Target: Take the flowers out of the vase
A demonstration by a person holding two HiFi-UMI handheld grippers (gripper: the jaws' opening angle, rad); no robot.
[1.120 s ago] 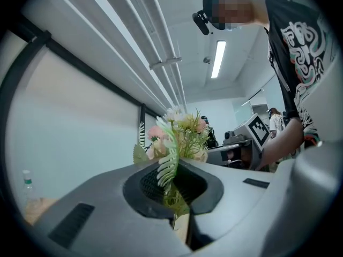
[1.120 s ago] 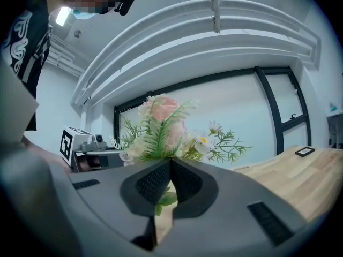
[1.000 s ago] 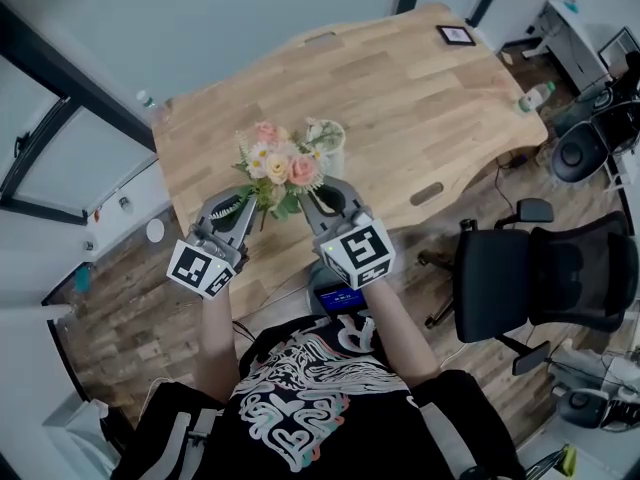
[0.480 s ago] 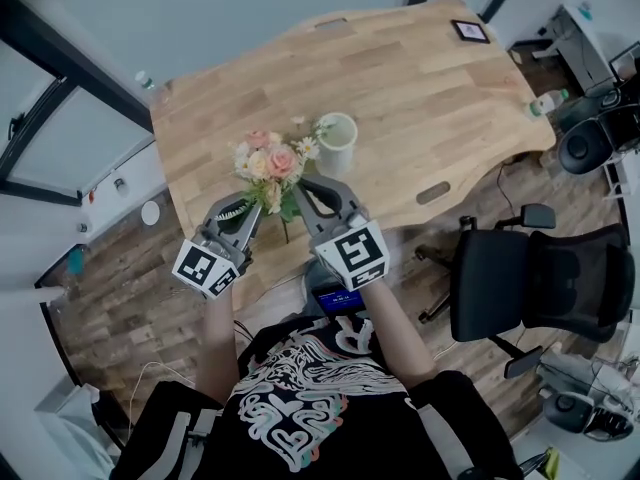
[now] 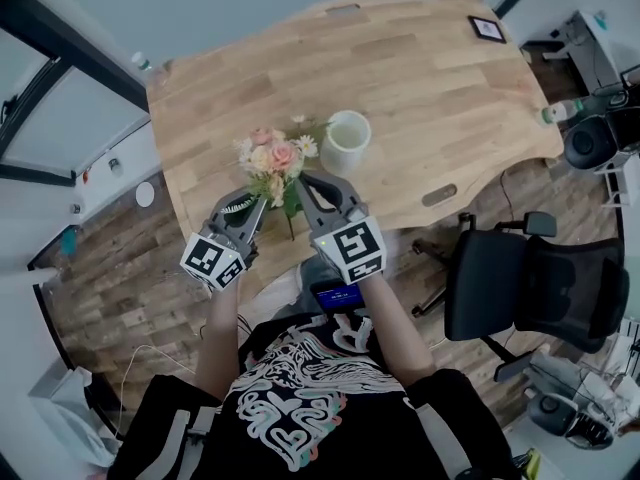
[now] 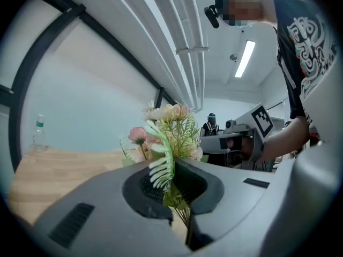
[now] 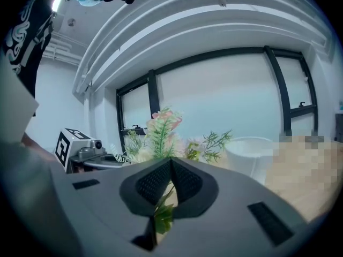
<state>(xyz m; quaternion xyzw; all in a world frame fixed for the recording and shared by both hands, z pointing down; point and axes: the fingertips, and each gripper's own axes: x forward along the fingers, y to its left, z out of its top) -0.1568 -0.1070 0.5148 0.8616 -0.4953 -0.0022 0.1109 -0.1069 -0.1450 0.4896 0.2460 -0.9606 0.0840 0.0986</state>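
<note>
— What was the room like?
— A wooden tabletop [image 5: 420,78] stood over a plank floor [image 5: 120,298], with a black chair [image 5: 500,288] nearby.
— And the flowers [image 5: 270,156]?
— Just left of the white vase [image 5: 345,140]. The left hand-held gripper [image 5: 256,202] and the right hand-held gripper [image 5: 302,180] were clamped on their stems.

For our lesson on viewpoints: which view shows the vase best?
The head view: the vase stands whole on the table, its open mouth visible. The right gripper view shows only its upper part, beside the flowers. The left gripper view misses it.

Head view steeply down on the table [image 5: 420,88]; gripper views close, seemingly level, toward each other across shared flowers [image 5: 272,156].
</note>
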